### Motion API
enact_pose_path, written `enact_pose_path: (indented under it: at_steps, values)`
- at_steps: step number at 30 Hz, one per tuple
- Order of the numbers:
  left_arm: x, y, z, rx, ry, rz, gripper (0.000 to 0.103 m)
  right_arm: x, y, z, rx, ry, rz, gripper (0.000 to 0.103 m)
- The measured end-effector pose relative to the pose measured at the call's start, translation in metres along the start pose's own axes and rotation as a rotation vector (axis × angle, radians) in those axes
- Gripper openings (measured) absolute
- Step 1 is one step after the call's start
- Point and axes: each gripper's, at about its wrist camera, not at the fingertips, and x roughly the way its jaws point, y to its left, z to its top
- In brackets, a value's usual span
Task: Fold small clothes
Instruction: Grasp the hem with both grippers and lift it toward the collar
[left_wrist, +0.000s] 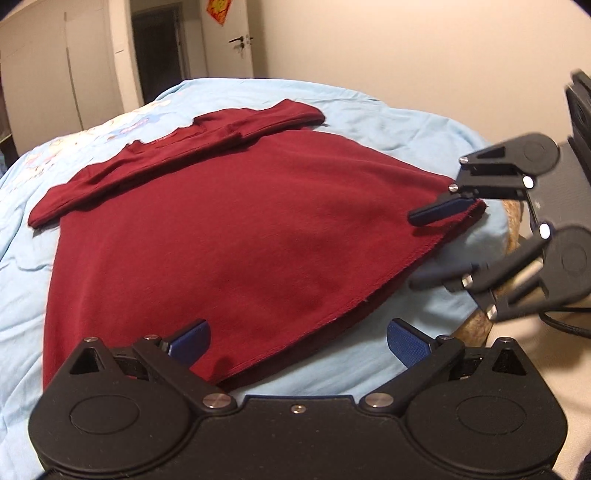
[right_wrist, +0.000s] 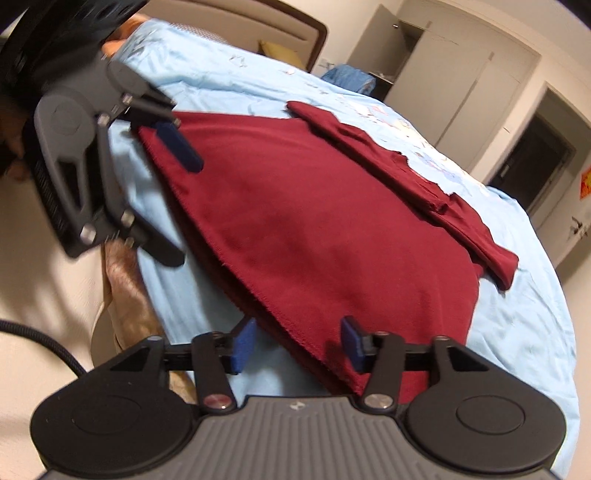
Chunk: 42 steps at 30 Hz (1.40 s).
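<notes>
left wrist view: dark red shirt (left_wrist: 236, 229) lies flat on the blue bed (left_wrist: 388, 110), sleeves folded in; left gripper (left_wrist: 297, 345) wide open at hem corner, holding nothing.
right wrist view: right gripper (right_wrist: 299, 345) open astride the other hem corner.
step: looks like pinching both corners, then folding the hem toward the collar.

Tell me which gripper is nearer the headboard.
Left. The left gripper is at the red shirt's hem corner toward the headboard; the right gripper straddles the opposite hem corner, farther away.
</notes>
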Motion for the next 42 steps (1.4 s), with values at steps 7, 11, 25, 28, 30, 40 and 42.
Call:
enact_pose_path:
  at_steps: [7, 11, 25, 28, 30, 40, 42]
  values:
    - [-0.005, 0.010, -0.002, -0.032, 0.004, 0.016, 0.102, 0.028, 0.031, -0.003, -0.199, 0.046, -0.103, 0.068]
    - [-0.007, 0.011, -0.002, -0.033, -0.003, 0.015, 0.102, 0.027, 0.039, -0.001, -0.249, 0.004, -0.140, 0.066]
    - [0.002, -0.006, 0.001, 0.068, -0.028, 0.019, 0.100, 0.003, 0.018, 0.012, -0.134, -0.133, -0.085, 0.010]
    - [0.009, -0.009, 0.004, 0.099, -0.023, 0.051, 0.094, 0.005, 0.014, 0.014, -0.097, -0.134, -0.077, 0.008]
    - [0.013, -0.007, 0.005, 0.108, -0.011, 0.073, 0.089, 0.005, 0.010, 0.015, -0.066, -0.135, -0.075, 0.008]
    - [0.000, 0.014, -0.014, 0.275, 0.054, 0.308, 0.043, 0.009, -0.005, 0.013, 0.026, -0.136, -0.072, 0.008]
    - [-0.008, 0.025, -0.018, 0.271, 0.052, 0.333, 0.037, 0.010, -0.007, 0.013, 0.032, -0.134, -0.068, 0.008]
